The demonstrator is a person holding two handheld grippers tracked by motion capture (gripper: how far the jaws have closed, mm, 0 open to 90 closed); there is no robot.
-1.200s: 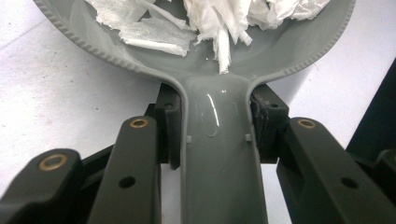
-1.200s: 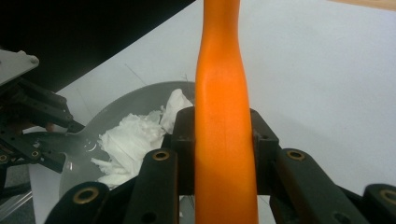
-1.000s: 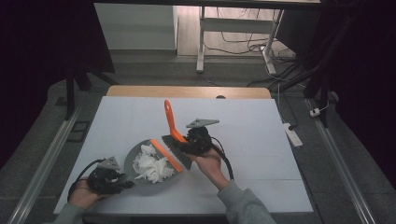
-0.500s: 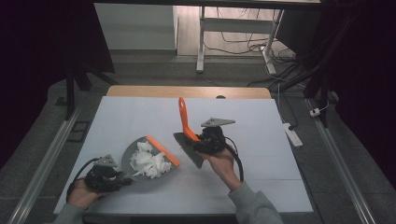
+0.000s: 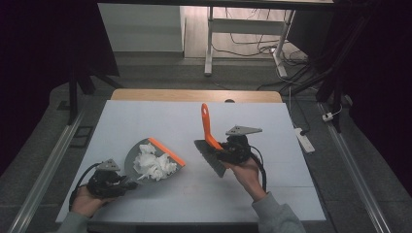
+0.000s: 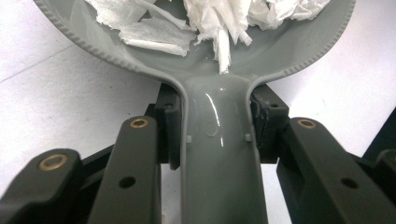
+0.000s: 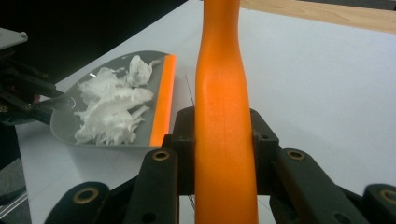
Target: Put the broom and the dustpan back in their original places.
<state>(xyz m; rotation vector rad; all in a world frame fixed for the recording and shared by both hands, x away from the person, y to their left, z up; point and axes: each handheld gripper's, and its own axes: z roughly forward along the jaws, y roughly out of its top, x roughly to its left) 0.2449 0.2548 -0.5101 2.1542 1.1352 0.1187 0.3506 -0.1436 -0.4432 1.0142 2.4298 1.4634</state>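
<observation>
Two tools are in my tongs at a white-topped table (image 5: 145,116) with a bare wooden strip along its far edge. My left gripper (image 5: 108,182) is clenched on the grey handle of a dustpan (image 5: 138,158), whose pan rests near the table's front left with its orange lip (image 5: 166,152) turned toward the middle. A heap of torn white paper scraps (image 5: 153,166) lies inside the pan. The left gripper view shows the handle (image 6: 219,154) squeezed between both pads, with the scraps (image 6: 219,23) just beyond. My right gripper (image 5: 232,149) grips the orange handle of a hand brush (image 5: 210,141), held above the table's centre, well apart from the dustpan; the handle points up and away from me and the dark bristles (image 5: 210,158) hang toward the surface. In the right gripper view the orange handle (image 7: 224,116) stands clamped between the jaws, with the dustpan (image 7: 70,121) and its paper (image 7: 112,112) off to the left. Around the table the room is dark: grey floor (image 5: 311,87), a metal rail (image 5: 43,174) along each side, a white desk frame (image 5: 210,43) behind with cables (image 5: 257,43) strewn under it, and a power strip (image 5: 302,138) lying right of the table.
</observation>
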